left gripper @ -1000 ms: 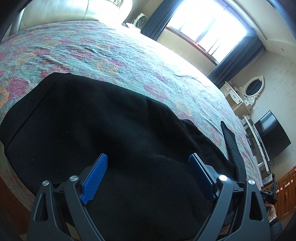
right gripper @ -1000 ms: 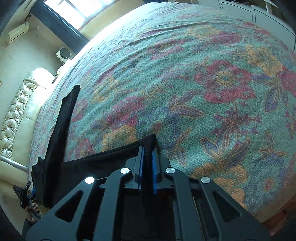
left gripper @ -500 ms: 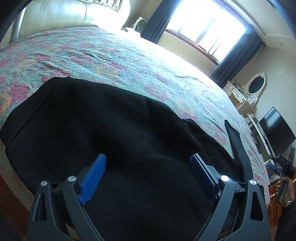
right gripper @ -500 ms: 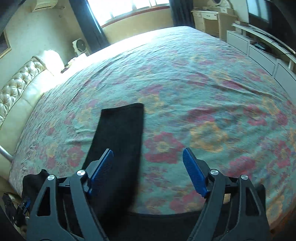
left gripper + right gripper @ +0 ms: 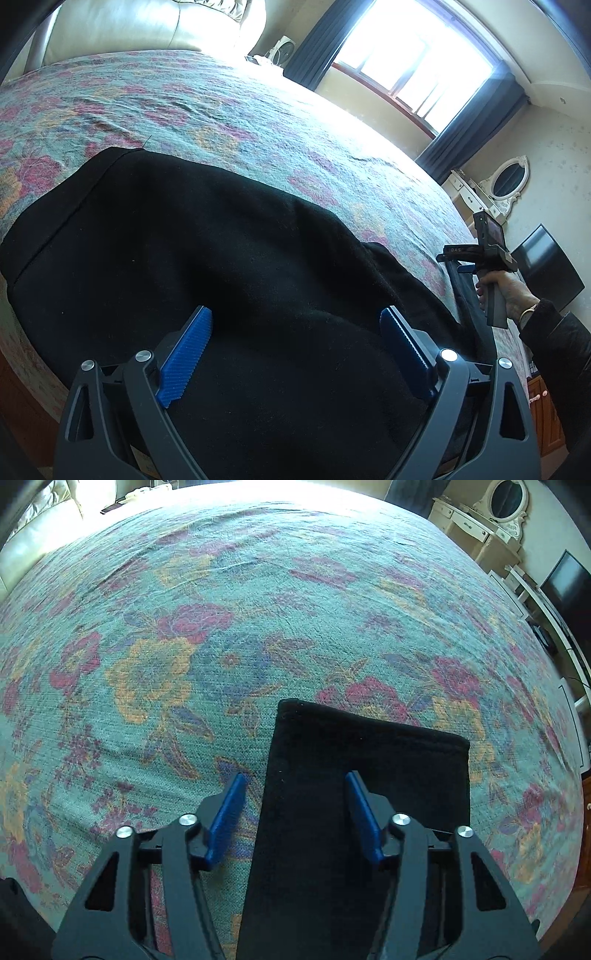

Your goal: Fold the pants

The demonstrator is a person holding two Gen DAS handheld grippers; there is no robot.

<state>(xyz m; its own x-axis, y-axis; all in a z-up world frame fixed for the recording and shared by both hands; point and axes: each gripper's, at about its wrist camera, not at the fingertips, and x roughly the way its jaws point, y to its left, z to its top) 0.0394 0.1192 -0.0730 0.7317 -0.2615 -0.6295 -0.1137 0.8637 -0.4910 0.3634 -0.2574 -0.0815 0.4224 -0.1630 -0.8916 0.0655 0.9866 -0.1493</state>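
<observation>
Black pants lie spread on a floral bedspread. My left gripper is open and empty, hovering over the wide waist part. In the right wrist view, one pant leg lies flat, with its hem toward the middle of the bed. My right gripper is open above that leg's left edge, holding nothing. The right gripper also shows in the left wrist view, held by a hand at the far right.
The floral bedspread covers the whole bed. A cream leather headboard stands at the far left. A window with dark curtains, a white dresser with an oval mirror and a dark screen stand beyond the bed.
My right gripper let go of the pant leg, opened and rose; the leg now lies flat on the bed. My left gripper stayed open over the waist and shifted only slightly.
</observation>
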